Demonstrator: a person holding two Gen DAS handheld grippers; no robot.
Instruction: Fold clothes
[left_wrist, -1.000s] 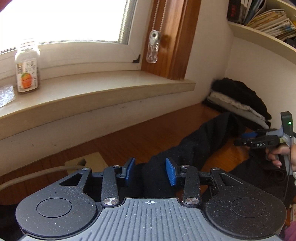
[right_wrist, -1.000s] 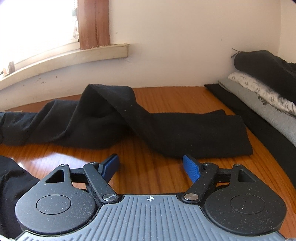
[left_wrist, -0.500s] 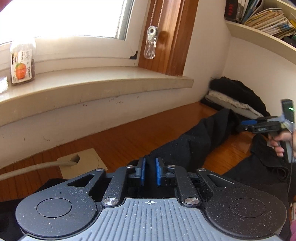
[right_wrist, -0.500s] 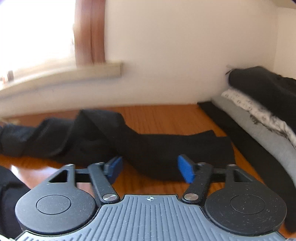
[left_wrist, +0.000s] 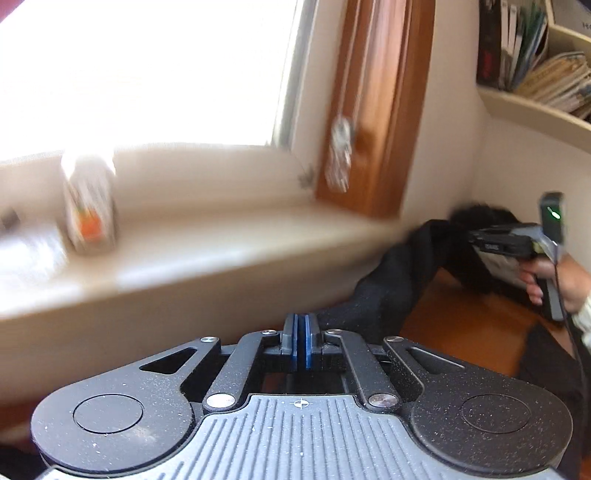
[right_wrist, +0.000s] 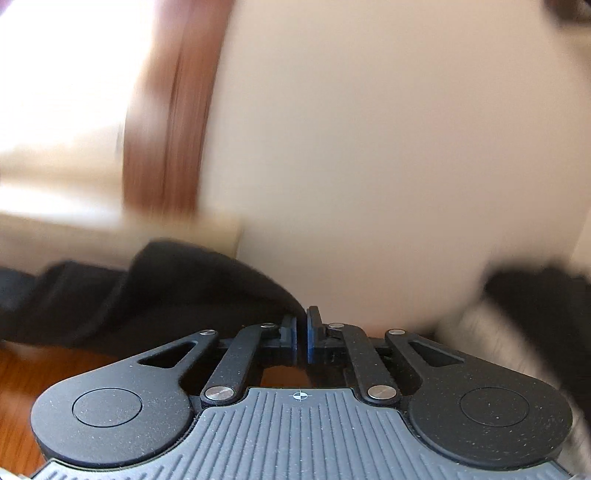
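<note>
Fingers of left gripper (left_wrist: 301, 341) now pressed together on black garment (left_wrist: 391, 284), which were wide apart a second ago. Right gripper (right_wrist: 301, 338) fingers, earlier spread, now nearly closed on garment's other end. Garment lifted off wooden floor (left_wrist: 469, 325), stretched between both. Bottle (left_wrist: 88, 214) on windowsill (left_wrist: 221, 236), far left, blurred.

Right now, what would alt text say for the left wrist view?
The left gripper, shut on a black garment, lifts it over a wooden table. The right gripper holds its far end, by a blurred windowsill.
</note>
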